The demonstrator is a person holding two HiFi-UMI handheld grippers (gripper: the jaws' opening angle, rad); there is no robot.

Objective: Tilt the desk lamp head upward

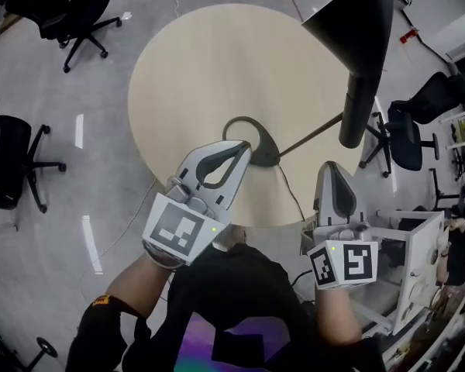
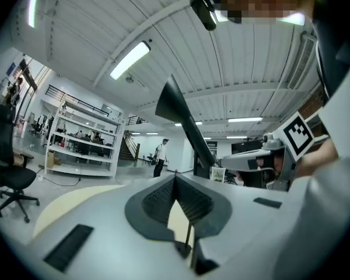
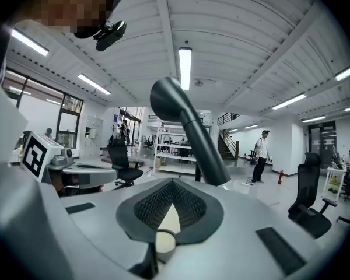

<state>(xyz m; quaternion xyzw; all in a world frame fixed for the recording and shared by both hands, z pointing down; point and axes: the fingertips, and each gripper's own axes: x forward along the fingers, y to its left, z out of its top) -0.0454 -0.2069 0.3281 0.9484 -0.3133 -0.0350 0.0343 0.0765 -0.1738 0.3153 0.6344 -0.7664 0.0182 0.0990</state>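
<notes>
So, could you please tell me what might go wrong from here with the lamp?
The left hand-held gripper and right hand-held gripper are both shut and empty. Nudging the lamp head with closed jaws could lift its small base and topple it. The cable trailing off the table edge could snag.

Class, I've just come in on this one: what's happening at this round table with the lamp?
A person holds a gripper in each hand at a round table that bears a black desk lamp. The left gripper is shut and empty, its tips close by the lamp base. The right gripper, also shut and empty, is held alongside. Neither touches the lamp head, so the tilt has not begun.
</notes>
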